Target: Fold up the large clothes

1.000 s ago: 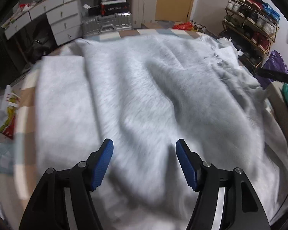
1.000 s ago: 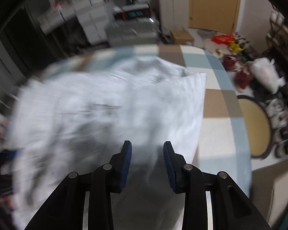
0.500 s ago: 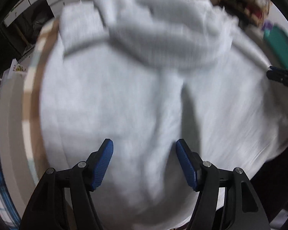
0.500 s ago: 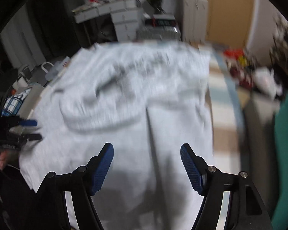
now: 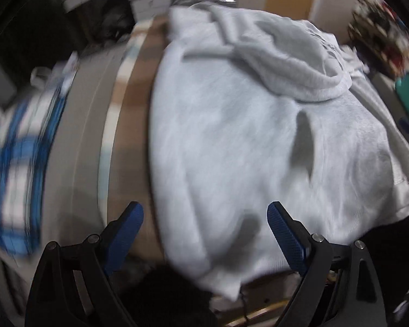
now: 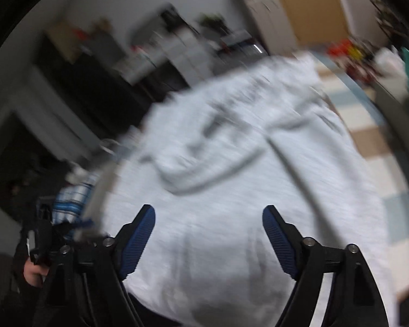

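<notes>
Both tools, left tool point(image 5: 201, 234) and right tool point(image 6: 208, 231), hover released over the near hem of the grey hoodie point(image 5: 245, 136), probably spread flat for folding.

A pale heather-grey fleece hooded sweatshirt point(image 5: 245, 136) lies on a bed cover checked in tan, cream and light blue point(image 5: 131, 109). Beside the bed sits blue-and-white plaid cloth point(image 5: 16, 163); the black left gripper point(image 5: 204, 219) has blue fingertips point(image 5: 282, 227).

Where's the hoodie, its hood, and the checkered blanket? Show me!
hoodie point(image 5: 231, 141): left wrist view, on the flat grey back.
hood point(image 5: 294, 62): left wrist view, on the hood's bunched fabric.
blanket point(image 6: 368, 139): right wrist view, on a brown square beside the hoodie.
</notes>
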A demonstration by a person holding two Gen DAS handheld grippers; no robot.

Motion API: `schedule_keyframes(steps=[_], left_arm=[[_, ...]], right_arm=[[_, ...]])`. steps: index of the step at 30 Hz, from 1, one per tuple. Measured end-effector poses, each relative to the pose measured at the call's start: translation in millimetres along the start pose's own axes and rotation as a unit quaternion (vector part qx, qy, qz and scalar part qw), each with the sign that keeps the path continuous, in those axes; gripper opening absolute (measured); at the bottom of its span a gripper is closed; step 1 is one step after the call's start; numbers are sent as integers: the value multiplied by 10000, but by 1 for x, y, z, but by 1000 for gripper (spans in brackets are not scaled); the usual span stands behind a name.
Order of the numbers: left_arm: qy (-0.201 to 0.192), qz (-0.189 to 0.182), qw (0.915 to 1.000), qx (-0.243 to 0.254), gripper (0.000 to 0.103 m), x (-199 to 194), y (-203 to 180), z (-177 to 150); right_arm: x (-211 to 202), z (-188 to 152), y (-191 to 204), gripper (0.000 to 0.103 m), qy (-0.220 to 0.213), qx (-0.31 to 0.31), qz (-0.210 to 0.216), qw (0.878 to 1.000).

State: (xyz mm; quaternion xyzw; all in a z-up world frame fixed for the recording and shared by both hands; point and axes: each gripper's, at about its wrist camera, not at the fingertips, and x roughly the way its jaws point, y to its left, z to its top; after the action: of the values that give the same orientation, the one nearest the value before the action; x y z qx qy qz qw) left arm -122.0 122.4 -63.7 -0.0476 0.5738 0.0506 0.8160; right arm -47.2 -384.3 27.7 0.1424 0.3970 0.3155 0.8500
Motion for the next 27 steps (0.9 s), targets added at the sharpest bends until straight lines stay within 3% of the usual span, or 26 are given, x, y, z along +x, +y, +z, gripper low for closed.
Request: schedule_keyframes(steps=[2,5,9,12,18,19,20,21,24,27], left_arm=[[44,-179,9986,-491,90,3,11,-22],[111,-667,9911,-1146,90,9,14,-44],[133,-1117,9754,-1897,90,30,18,-74],[44,-996,9783,-1818,90,34,7,-78],[-153,-1249,9738,-1894,87,41,8,-89],[-161,-1322,9725,-1912,84,39,9,-90],[-175,-1432,9712,-1896,68,38,10,-92],[-163,-1644,9683,-1874,41,36,8,-94],[-55,-1815,9667,-1804,8,32,9,-96],[-95,-2050,9629,-1753,3,20,14,-97]], right_arm=[[11,8,8,82,272,-74,-14,9996],[-1,7,17,83,-189,-359,24,9992],[-1,4,19,84,-129,-510,31,9986],[-11,-2,17,84,-256,-487,126,9984],[-14,-6,19,84,-238,-538,97,9982],[-15,-6,19,84,-251,-563,103,9980],[-15,-7,20,84,-260,-588,99,9979],[-15,-7,20,84,-262,-602,94,9978],[-15,-8,21,84,-255,-635,88,9976],[-15,-7,21,84,-250,-620,96,9977]])
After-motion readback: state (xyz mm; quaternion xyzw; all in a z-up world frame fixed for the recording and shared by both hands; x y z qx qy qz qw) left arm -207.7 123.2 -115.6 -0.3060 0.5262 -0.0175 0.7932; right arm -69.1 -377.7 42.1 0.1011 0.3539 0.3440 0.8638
